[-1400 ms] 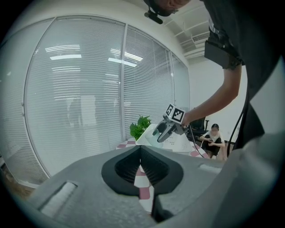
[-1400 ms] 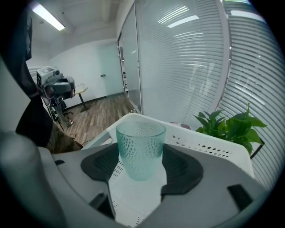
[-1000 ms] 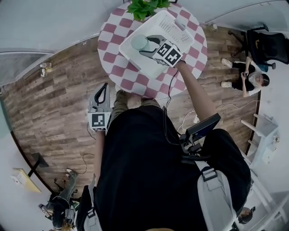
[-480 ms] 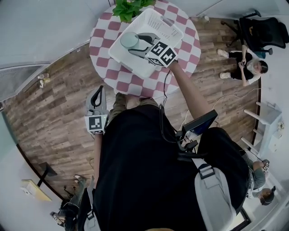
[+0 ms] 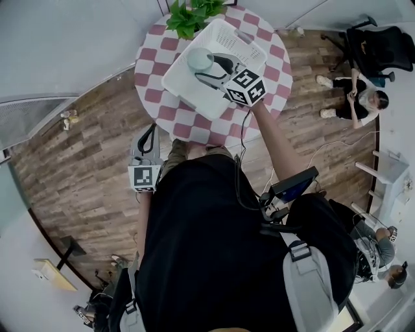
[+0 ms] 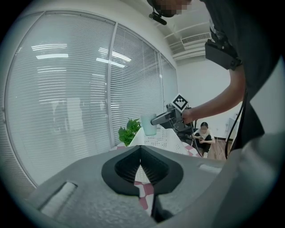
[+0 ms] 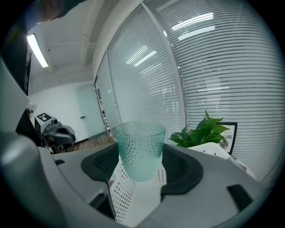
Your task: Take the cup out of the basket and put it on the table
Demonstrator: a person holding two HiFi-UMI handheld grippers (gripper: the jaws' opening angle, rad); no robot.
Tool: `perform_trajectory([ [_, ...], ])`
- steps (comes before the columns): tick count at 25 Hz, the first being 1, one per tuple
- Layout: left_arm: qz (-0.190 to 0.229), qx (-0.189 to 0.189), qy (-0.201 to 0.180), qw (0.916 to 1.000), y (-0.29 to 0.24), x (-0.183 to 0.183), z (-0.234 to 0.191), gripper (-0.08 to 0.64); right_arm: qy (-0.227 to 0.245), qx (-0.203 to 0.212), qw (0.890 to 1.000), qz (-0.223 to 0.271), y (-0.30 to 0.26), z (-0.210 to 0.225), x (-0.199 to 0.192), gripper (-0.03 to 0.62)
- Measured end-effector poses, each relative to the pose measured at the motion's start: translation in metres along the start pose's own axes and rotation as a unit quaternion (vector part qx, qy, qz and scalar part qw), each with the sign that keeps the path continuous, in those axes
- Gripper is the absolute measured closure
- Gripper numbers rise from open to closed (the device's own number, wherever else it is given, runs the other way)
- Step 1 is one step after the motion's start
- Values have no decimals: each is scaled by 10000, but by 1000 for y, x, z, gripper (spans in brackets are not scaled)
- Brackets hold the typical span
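Observation:
A pale green dimpled cup [image 7: 140,149] stands upright between the pads of my right gripper [image 7: 140,165], which is shut on it. In the head view the cup [image 5: 200,59] hangs over the white perforated basket [image 5: 188,91] on the round checkered table [image 5: 153,65], with my right gripper [image 5: 206,66] reaching in from the right. The left gripper view shows the cup [image 6: 149,124] lifted clear above the basket [image 6: 164,138]. My left gripper [image 5: 149,124] hangs low beside the person's leg, short of the table, its jaws [image 6: 140,150] closed with nothing between them.
A potted green plant [image 5: 192,14] stands at the table's far edge, right behind the basket. A person [image 5: 363,104] sits off to the right near a black office chair [image 5: 384,47]. Window blinds run along the wall behind the table. Wood floor surrounds the table.
My right gripper has lifted the cup higher above the basket and rolled a little. The left gripper has drifted only slightly at the person's side.

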State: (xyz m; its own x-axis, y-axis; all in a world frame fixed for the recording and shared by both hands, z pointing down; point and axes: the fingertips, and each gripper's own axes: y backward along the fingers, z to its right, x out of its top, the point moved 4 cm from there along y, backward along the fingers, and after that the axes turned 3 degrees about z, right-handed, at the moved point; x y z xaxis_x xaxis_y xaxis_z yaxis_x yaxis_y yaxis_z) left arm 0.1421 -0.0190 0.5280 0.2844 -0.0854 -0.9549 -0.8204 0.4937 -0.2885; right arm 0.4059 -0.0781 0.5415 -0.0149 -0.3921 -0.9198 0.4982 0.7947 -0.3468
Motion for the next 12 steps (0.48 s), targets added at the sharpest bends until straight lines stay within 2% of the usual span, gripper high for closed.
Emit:
perform_trajectory([
  [12, 95, -171, -97, 9998, -16, 11, -7, 555, -688, -22, 9953, 684, 18, -7, 11, 279],
])
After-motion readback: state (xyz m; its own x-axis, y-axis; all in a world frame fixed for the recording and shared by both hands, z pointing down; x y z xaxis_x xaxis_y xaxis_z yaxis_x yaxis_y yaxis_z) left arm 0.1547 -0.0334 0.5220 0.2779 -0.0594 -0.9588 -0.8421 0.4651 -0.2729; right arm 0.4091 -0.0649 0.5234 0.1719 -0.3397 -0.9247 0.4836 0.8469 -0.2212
